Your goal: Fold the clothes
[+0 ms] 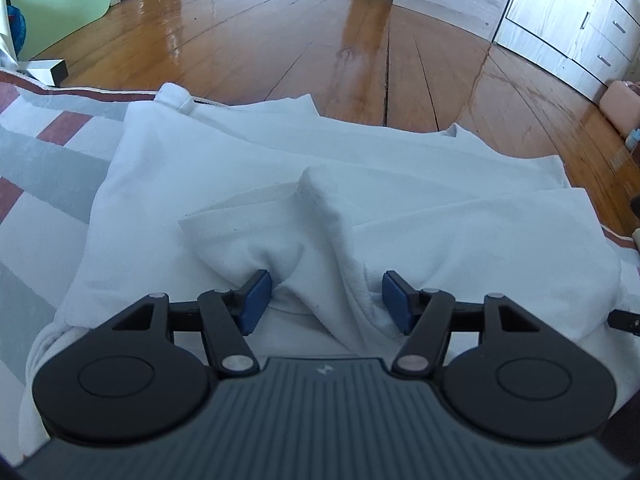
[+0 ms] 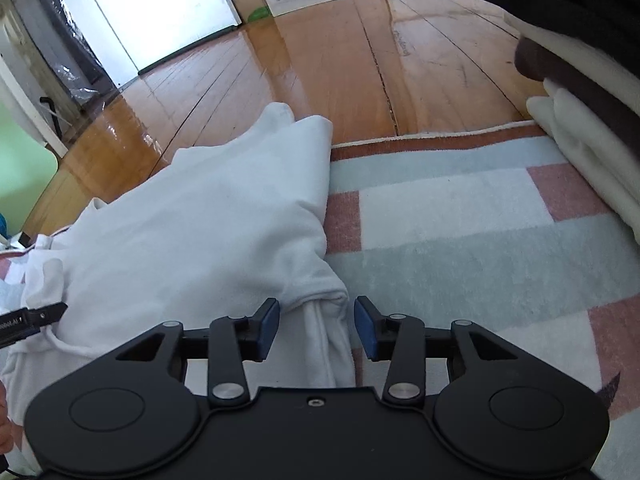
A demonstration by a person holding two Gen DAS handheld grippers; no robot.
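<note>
A white garment [image 1: 248,168] lies partly folded on a striped rug [image 1: 44,160], its far edge over the wooden floor. My left gripper [image 1: 326,300] is open, its blue pads [image 1: 256,300] either side of a bunched ridge of the white cloth at the near edge. In the right wrist view the same garment [image 2: 208,220] lies to the left on the rug [image 2: 460,216]. My right gripper [image 2: 316,330] is open, with a folded corner of the cloth between its pads [image 2: 366,332], not squeezed. The tip of the left gripper shows at the left edge [image 2: 36,316].
Glossy wooden floor [image 1: 320,40] runs beyond the rug. White drawers [image 1: 592,28] stand at the right, a small dark box [image 1: 56,72] at the left. A stack of folded cream and brown cloth [image 2: 584,128] sits at the rug's right side.
</note>
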